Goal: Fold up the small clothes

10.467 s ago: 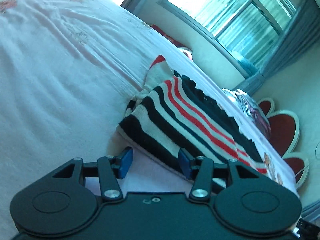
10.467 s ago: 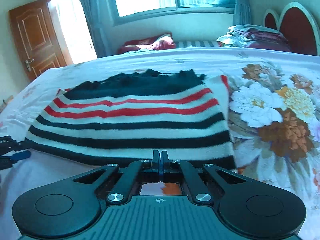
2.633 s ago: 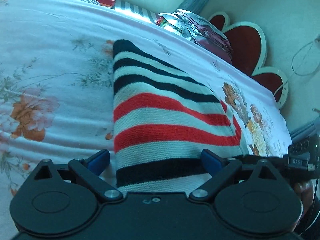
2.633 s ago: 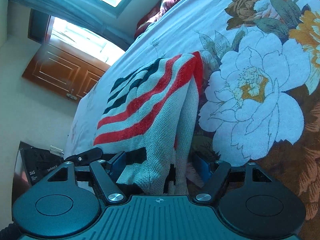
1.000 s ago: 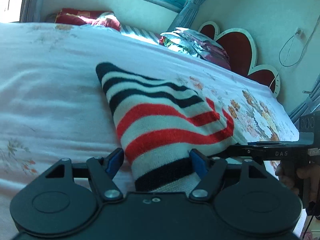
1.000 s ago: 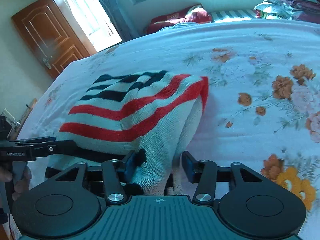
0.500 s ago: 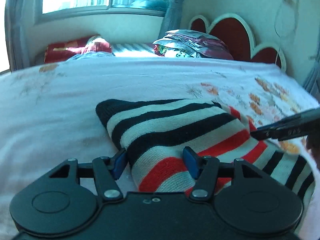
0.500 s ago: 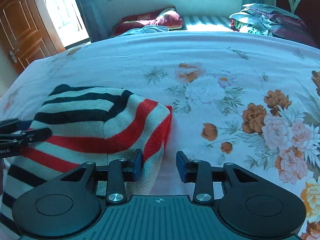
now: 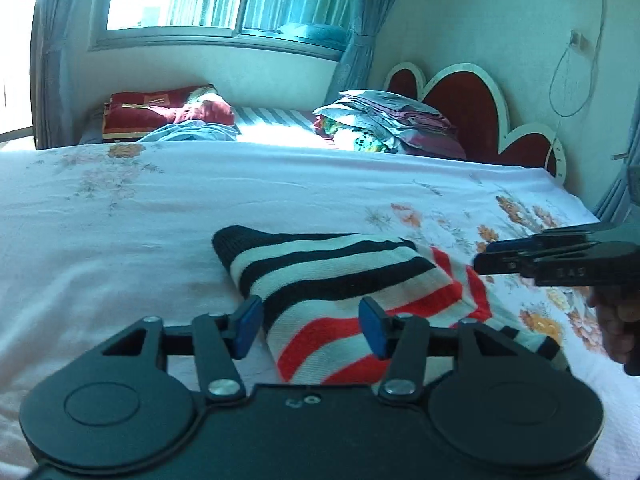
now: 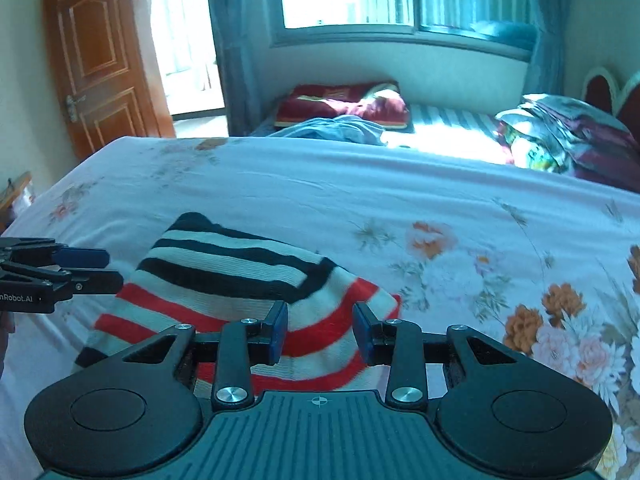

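Garment: folded knitted sweater, white with black and red stripes (image 9: 344, 284) (image 10: 248, 292); lying on the near part of the bed, black-striped layer uppermost and farther, red-striped layer below and nearer.
Bed: white sheet printed with orange and pink flowers (image 9: 120, 232) (image 10: 460, 200); flowers densest toward the right.
Left gripper (image 9: 308, 324): black, blue-padded fingers apart; poised over the sweater's near left edge, nothing clamped; contact with the knit unclear.
Right gripper (image 10: 319, 333): black, blue-padded fingers apart; poised over the sweater's near right corner, nothing clamped; seen from the left wrist camera at the right (image 9: 486, 258), just beside the sweater's right edge.
Hand (image 9: 616, 320): at far right, holding the right gripper.
Headboard: red scalloped panels with a white rim (image 9: 472, 112); far right.
Bedding pile: folded grey and maroon covers (image 9: 384, 120) (image 10: 568, 136); far end, beside the headboard.
Door: brown panelled wood (image 10: 100, 64); far left.
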The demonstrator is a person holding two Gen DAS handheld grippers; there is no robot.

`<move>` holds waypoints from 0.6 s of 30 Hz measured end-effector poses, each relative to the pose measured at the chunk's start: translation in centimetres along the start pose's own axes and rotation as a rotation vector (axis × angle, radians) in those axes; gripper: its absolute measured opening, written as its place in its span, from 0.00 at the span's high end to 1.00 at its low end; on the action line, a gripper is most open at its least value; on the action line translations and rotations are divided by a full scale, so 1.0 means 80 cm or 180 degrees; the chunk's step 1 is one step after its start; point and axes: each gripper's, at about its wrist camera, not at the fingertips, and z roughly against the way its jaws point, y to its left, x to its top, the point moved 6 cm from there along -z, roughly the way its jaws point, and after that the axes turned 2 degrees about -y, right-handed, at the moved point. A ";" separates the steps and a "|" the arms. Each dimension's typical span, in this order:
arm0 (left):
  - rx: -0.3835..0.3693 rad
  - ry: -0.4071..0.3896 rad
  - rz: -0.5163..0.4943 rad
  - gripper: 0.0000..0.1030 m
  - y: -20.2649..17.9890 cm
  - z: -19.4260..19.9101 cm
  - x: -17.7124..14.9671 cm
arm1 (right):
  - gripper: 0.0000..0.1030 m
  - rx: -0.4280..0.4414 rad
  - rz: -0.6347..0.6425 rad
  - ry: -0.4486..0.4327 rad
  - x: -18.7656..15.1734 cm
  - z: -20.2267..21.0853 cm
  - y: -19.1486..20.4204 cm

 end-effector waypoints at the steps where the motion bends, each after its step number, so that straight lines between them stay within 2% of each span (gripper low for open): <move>1: -0.0037 0.0016 -0.0044 0.60 -0.008 -0.004 0.000 | 0.64 0.0002 0.0114 0.0045 -0.001 -0.010 0.009; 3: -0.0030 0.0149 -0.0238 0.59 -0.025 -0.022 -0.005 | 0.65 -0.0066 0.0191 0.0229 -0.010 -0.033 0.016; 5: 0.0021 0.0415 -0.0342 0.56 -0.030 -0.048 -0.021 | 0.65 -0.0225 0.0231 0.0563 -0.033 -0.062 0.009; 8: -0.0014 0.0385 -0.0080 0.55 -0.020 -0.051 -0.023 | 0.64 -0.0158 -0.0002 0.0509 -0.040 -0.062 -0.006; 11: 0.0006 0.0322 -0.0230 0.59 -0.033 -0.027 -0.022 | 0.64 -0.0217 0.0123 0.0478 -0.042 -0.038 -0.001; 14: -0.0098 0.0136 -0.0169 0.59 -0.048 0.015 -0.025 | 0.64 -0.0198 0.0257 0.0251 -0.044 0.013 0.012; 17: -0.0050 0.0124 -0.0126 0.59 -0.061 0.039 -0.044 | 0.64 -0.0030 0.0322 0.0166 -0.056 0.050 0.028; 18: 0.0048 0.0196 -0.0176 0.59 -0.066 0.039 -0.054 | 0.64 -0.0005 0.0379 0.0185 -0.063 0.056 0.032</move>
